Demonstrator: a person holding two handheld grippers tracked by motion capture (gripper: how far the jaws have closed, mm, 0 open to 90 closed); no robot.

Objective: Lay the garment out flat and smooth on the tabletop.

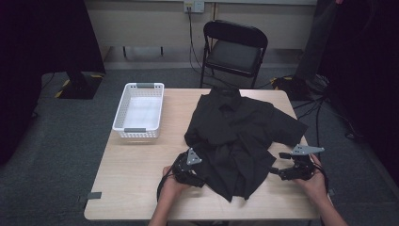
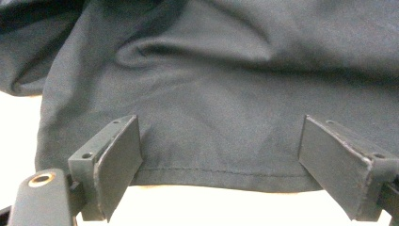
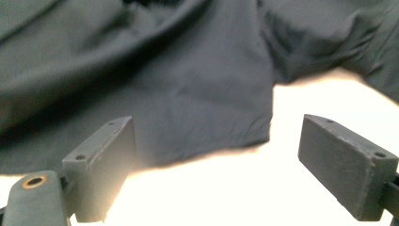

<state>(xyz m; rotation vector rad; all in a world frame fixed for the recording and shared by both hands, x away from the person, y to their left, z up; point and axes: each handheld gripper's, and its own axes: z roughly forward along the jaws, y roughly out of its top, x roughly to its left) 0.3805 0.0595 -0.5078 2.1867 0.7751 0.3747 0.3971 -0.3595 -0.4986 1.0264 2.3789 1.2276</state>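
Note:
A crumpled black shirt [image 1: 235,132] lies on the wooden table [image 1: 136,174], collar toward the far edge. My left gripper [image 1: 201,177] sits at the shirt's near left edge, held in a hand. In the left gripper view its jaws [image 2: 221,155] stand wide open with the stitched hem of the shirt [image 2: 211,94] lying between them, untouched by the pads. My right gripper [image 1: 275,170] is at the shirt's near right side, low over the table. Its jaws [image 3: 216,155] are open too, with a corner of the shirt [image 3: 164,94] just ahead of them above bare tabletop.
A white plastic basket [image 1: 120,112] stands at the table's far left with nothing in it. A black folding chair [image 1: 235,52] is behind the table. Cables run across the floor at the right. Bare tabletop lies left of the shirt.

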